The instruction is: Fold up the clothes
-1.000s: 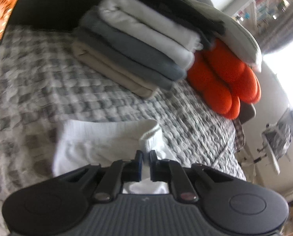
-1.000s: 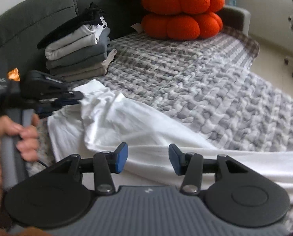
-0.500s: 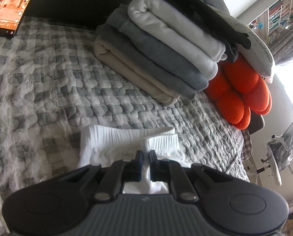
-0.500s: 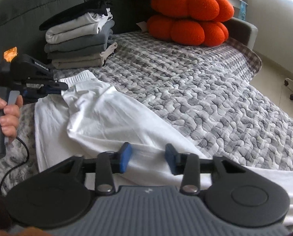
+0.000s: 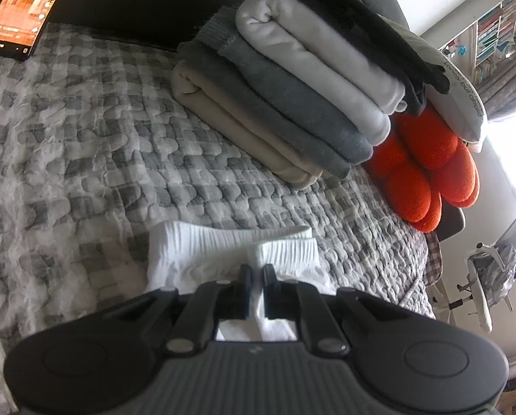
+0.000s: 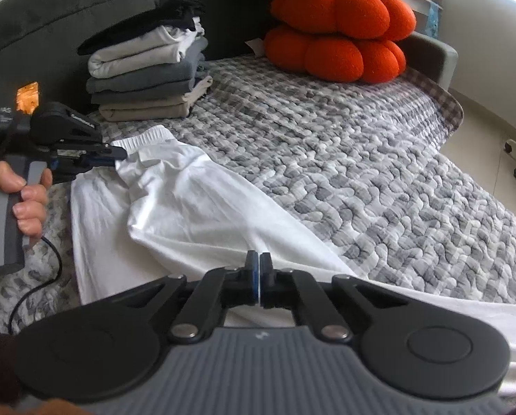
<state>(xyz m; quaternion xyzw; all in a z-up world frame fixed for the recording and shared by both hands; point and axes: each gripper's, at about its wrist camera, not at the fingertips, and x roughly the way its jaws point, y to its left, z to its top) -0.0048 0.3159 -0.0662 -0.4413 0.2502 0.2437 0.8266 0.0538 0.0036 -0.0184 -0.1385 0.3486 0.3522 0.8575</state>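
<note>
Here, from the left wrist view, the left hand-held gripper (image 5: 256, 276) is pinched tight on the ribbed elastic waistband of the white trousers (image 5: 223, 252), with white cloth bunched between its fingers. The waistband lies on the grey quilted bed cover (image 5: 85, 138). Beyond it, toward the head of the bed, a stack of folded clothes (image 5: 292, 97) sits against the dark sofa-like backrest, with orange cushions (image 5: 427, 162) further along and a lit phone screen (image 5: 26, 3) propped at the far corner.

From the right wrist view, the right hand-held gripper (image 6: 258, 269) has its fingers pressed together at a fold of the white trousers (image 6: 189, 214); whether cloth is actually caught between them I cannot tell. The trousers stretch across the near edge of the bed, waistband at the left. There a hand (image 6: 12, 193) grips the handle of the left hand-held gripper (image 6: 118, 154), which clamps the waistband. The folded stack (image 6: 147, 76) and orange cushions (image 6: 341, 34) stand at the far edge.
</note>
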